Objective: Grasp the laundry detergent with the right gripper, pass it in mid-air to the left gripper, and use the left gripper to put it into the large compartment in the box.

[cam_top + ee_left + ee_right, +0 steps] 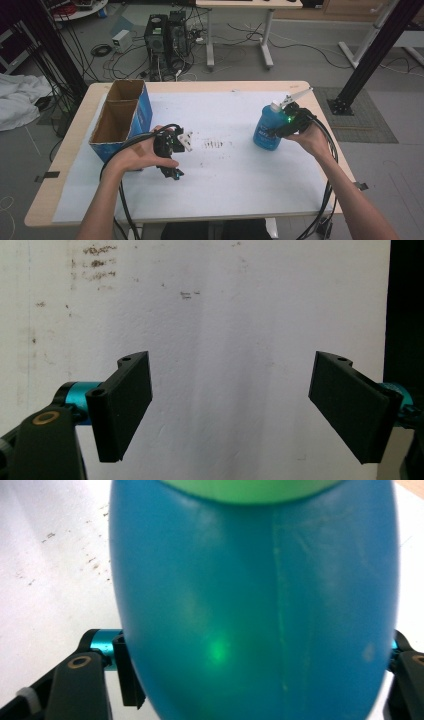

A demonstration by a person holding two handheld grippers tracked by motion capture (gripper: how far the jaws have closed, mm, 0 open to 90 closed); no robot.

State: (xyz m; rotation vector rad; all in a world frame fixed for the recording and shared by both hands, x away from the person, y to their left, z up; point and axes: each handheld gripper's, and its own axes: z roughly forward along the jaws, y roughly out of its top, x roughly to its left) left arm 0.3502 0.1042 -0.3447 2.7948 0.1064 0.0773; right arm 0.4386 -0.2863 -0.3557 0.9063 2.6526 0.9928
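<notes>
Nearest the person, the left hand-held gripper (172,150) is held over the white sheet (225,165) that covers the worktop (65,150), just right of the cardboard box. In the left gripper view its two black jaws stand wide apart with nothing between them and only the sheet with its faint dark smudges (97,262) beyond; it touches nothing.

Farther out on the right side of the worktop, the right hand-held gripper (286,125) is up against the blue bottle (268,127), which stands upright on the white sheet near the worktop's right edge. In the right gripper view the bottle's (255,605) rounded blue body sits squarely between the jaws, with the left jaw's pad right at its side and the right jaw at the far edge of its body; the jaws look pressed on it from both sides, about halfway closed. A band of lighter green (250,490) shows at the top of the bottle in that view, and a green glow reflects off its surface. In the high view the bottle carries a pale pump top (295,97) pointing up and to the right.

At the left of the worktop stands the blue cardboard box (122,120), open at the top and split into two compartments; its brown inside looks bare as far as can be seen.
</notes>
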